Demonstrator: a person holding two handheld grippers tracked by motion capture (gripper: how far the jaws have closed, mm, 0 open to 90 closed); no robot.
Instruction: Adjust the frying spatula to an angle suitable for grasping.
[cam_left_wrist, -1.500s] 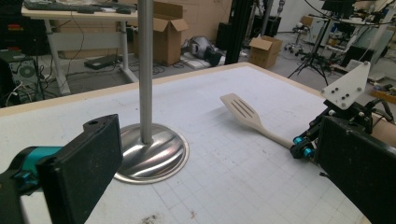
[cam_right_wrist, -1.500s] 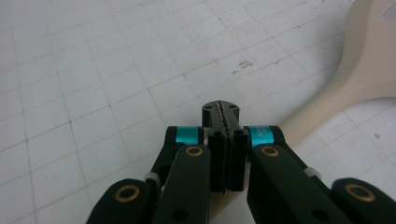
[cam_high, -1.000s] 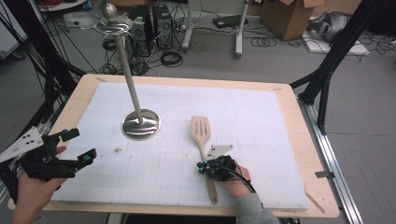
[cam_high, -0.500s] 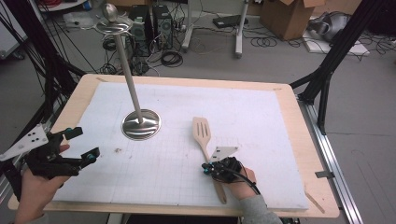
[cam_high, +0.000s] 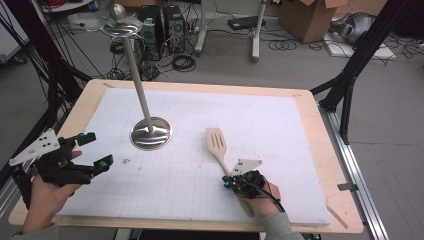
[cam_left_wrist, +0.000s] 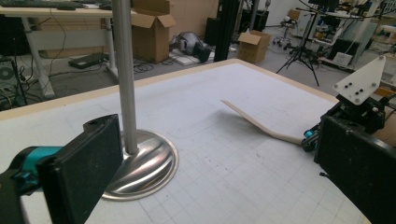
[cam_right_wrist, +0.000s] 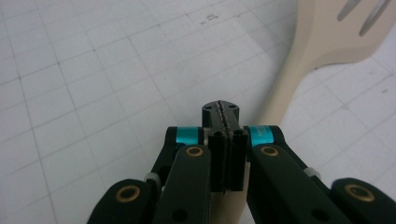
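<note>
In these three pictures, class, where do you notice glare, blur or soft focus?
High view: soft overall, bright sheen on the steel stand base. Left gripper view: the left hand-held gripper is blurred up close, with glare on the base. Right gripper view: the wooden spatula is out of focus.

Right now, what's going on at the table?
A person works two handheld grippers over a gridded white mat. The right gripper is shut, its jaws pressed together over the handle of a wooden slotted spatula; whether it actually grips the handle isn't clear. The left gripper is open and empty, pointing toward the metal stand, short of its round base.
</note>
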